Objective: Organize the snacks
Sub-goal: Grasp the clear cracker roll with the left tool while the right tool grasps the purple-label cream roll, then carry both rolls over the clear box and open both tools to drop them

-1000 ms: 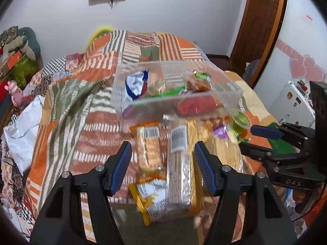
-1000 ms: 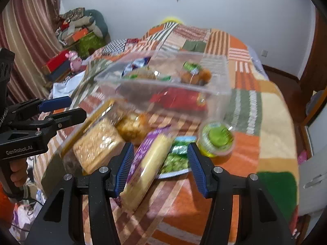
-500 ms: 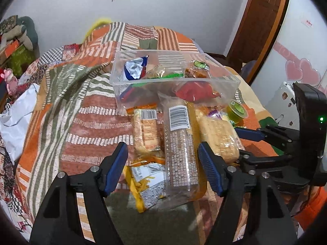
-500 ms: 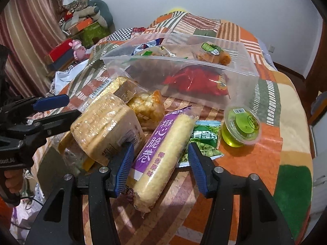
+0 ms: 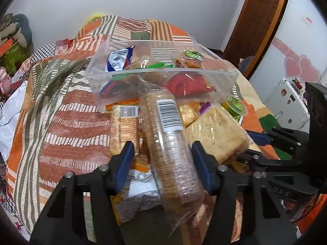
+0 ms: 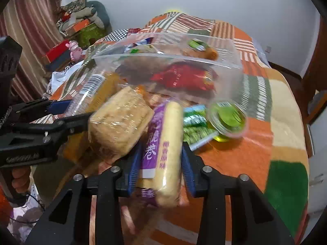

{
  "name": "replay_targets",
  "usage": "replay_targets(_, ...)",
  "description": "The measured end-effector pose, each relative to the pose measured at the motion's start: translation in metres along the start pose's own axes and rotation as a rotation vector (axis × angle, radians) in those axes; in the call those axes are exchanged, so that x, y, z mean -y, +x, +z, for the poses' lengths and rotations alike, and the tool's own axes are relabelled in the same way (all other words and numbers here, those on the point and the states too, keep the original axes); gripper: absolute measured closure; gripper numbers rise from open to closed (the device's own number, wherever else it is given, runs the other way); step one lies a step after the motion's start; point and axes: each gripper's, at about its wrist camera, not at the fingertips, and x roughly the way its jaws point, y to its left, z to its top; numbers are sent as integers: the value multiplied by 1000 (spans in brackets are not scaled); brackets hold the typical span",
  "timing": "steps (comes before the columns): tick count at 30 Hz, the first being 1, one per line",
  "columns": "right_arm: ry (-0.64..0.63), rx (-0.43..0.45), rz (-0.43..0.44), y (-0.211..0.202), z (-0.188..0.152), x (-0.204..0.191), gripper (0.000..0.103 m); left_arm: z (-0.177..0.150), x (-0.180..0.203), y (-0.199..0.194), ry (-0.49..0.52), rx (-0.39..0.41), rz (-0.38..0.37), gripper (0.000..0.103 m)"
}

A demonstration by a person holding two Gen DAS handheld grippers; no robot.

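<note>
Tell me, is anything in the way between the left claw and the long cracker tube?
Nothing visible. The left claw already has its fingers on either side of the cracker tube. Ahead, the clear bin has its near wall rising between the tube and the space inside, so the tube must be lifted over.

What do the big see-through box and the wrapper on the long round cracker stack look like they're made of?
The box looks like clear, glossy rigid plastic: snacks show through its straight walls. The cracker wrapper seems thin, shiny plastic film; it crinkles, glints, and carries a printed barcode label.

Patchwork bedspread (image 5: 67,122) w/ orange, green stripes; wooden door (image 5: 259,20) at right; pink toy (image 6: 74,48), maybe a pig, by striped curtain (image 6: 30,30).
</note>
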Motion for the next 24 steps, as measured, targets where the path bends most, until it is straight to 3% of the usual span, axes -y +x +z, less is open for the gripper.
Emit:
replay_targets(3, 23, -3, 9, -5, -6, 8, 70, -1, 6, 3, 4, 1, -17, 61)
replay_targets(9, 13, -3, -5, -9, -9, 7, 69, -4, 8, -2, 14, 22, -1, 69)
replay_targets(16, 26, -11, 7, 1, -4, 4, 68, -7, -6, -15, -19, 37, 7, 69)
replay_targets(19, 68, 2, 38, -2, -5, 9, 72, -7, -9, -20, -24, 50, 14, 69)
replay_targets(21, 77, 16, 46, -7, -6, 9, 81, -6, -11, -24, -30, 59, 17, 69)
replay_targets(24, 78, 39, 51, -16, -4, 10, 82, -3, -16, -30, -43, 76, 20, 69)
